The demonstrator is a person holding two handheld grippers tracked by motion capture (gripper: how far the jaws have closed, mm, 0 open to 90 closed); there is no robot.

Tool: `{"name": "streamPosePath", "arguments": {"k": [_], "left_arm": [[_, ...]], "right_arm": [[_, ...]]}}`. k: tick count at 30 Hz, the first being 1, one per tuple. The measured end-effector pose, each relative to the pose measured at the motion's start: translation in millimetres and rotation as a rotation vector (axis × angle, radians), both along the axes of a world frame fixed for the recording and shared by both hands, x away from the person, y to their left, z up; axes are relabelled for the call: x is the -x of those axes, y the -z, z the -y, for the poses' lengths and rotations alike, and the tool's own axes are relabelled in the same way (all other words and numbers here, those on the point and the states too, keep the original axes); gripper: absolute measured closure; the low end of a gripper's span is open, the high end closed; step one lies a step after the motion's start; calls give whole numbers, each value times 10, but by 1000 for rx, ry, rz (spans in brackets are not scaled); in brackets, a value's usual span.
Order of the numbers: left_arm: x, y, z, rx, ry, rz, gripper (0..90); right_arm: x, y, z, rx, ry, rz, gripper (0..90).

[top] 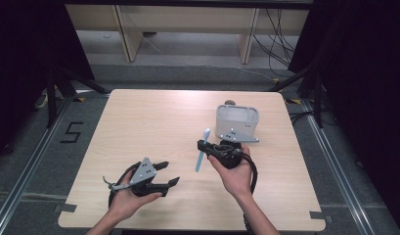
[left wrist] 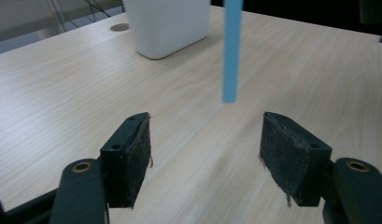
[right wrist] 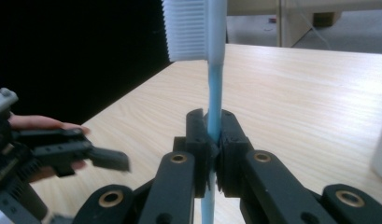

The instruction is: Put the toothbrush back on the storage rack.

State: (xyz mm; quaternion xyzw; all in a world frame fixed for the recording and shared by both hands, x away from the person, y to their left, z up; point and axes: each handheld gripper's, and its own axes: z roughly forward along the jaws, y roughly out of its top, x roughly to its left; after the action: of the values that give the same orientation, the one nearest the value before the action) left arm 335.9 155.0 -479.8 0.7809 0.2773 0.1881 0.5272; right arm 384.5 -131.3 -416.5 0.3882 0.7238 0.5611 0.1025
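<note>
Already the right gripper point(right wrist: 215, 140) is clenched on the blue toothbrush point(top: 202, 151), held upright beside the white holder point(top: 236, 121). Released, the left gripper point(left wrist: 205, 154) hangs empty nearby; dropping the toothbrush into the holder likely remains.

Two hands, one gripper gaping, one clamped

The left gripper point(top: 170, 172), cradled from below in the left hand point(top: 123, 198), points toward the right gripper with its jaws spread wide and nothing between its pads point(left wrist: 128, 158). The right gripper point(top: 202, 145), held in the right hand point(top: 235, 174) with the forearm angling up from the lower edge, has its jaws pressed together on a blue toothbrush point(right wrist: 214, 107).
</note>
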Motion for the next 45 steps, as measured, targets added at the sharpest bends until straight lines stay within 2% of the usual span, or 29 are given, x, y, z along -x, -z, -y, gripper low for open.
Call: {"name": "streamPosePath", "arguments": {"k": [1, 3, 4, 5, 6, 8, 9, 13, 14, 16, 17, 18, 19, 20, 21, 22, 24, 26, 29, 30, 31, 33, 35, 37, 39, 40, 44, 45], "left_arm": [[0, 0, 0, 0, 0, 0, 336], [9, -3, -86, 27, -19, 3, 340], [17, 10, -180, 57, -45, 3, 341], [17, 10, -180, 57, -45, 3, 342], [13, 41, -247, 77, -67, 10, 342], [19, 50, -284, 71, -85, 1, 342], [16, 62, -307, 77, -94, 2, 340], [15, 121, -437, 120, -166, 12, 344], [15, 121, -437, 120, -166, 12, 344], [6, 164, -484, 148, -195, 26, 345], [6, 164, -484, 148, -195, 26, 345], [5, 176, -500, 151, -205, 29, 345], [11, 190, -518, 149, -223, 24, 345], [7, 203, -527, 153, -227, 28, 344], [7, 219, -539, 157, -240, 28, 345], [4, 233, -551, 161, -248, 31, 344], [-8, 265, -568, 180, -261, 44, 343], [1, 292, -600, 178, -288, 43, 343], [7, 318, -612, 176, -298, 43, 343], [-2, 337, -611, 188, -296, 51, 343], [9, 338, -617, 176, -303, 45, 343], [13, 364, -607, 193, -313, 60, 348], [11, 373, -603, 197, -313, 63, 349], [15, 387, -593, 184, -316, 65, 346], [10, 410, -583, 195, -319, 84, 345], [25, 413, -596, 179, -331, 79, 341], [34, 435, -601, 175, -347, 88, 339], [34, 435, -601, 175, -347, 88, 339]], "right_arm": [[0, 0, 0, 0, 0, 0, 856], [2, -20, 32, 9, 20, -2, 856], [-10, -30, 64, 15, 16, 13, 856], [-10, -30, 64, 15, 16, 13, 856], [-16, -43, 92, 20, 21, 28, 856], [-10, -60, 107, 25, 26, 17, 856], [-13, -64, 119, 24, 26, 26, 856], [-14, -98, 188, 45, 44, 47, 856], [-14, -98, 188, 45, 44, 47, 856], [2, -82, 207, 30, 48, 25, 856], [-5, -70, 217, 33, 50, 47, 856], [9, -67, 217, 16, 53, 20, 856], [9, -67, 217, 16, 53, 20, 856], [1, -62, 238, 36, 58, 44, 856], [-5, -59, 250, 39, 58, 48, 856], [12, -69, 255, 30, 70, 25, 856], [6, -70, 265, 27, 76, 41, 856], [7, -84, 318, 29, 88, 44, 855], [-2, -89, 355, 43, 94, 49, 856], [-2, -94, 373, 39, 103, 45, 855], [-10, -92, 398, 43, 106, 51, 855], [-11, -96, 457, 49, 130, 54, 855], [-16, -95, 478, 43, 129, 59, 856], [-18, -103, 523, 52, 147, 66, 855], [-22, -110, 544, 62, 154, 77, 855], [-32, -114, 565, 58, 155, 83, 856], [-42, -129, 629, 66, 180, 99, 855], [-40, -132, 630, 55, 184, 82, 855]]}}
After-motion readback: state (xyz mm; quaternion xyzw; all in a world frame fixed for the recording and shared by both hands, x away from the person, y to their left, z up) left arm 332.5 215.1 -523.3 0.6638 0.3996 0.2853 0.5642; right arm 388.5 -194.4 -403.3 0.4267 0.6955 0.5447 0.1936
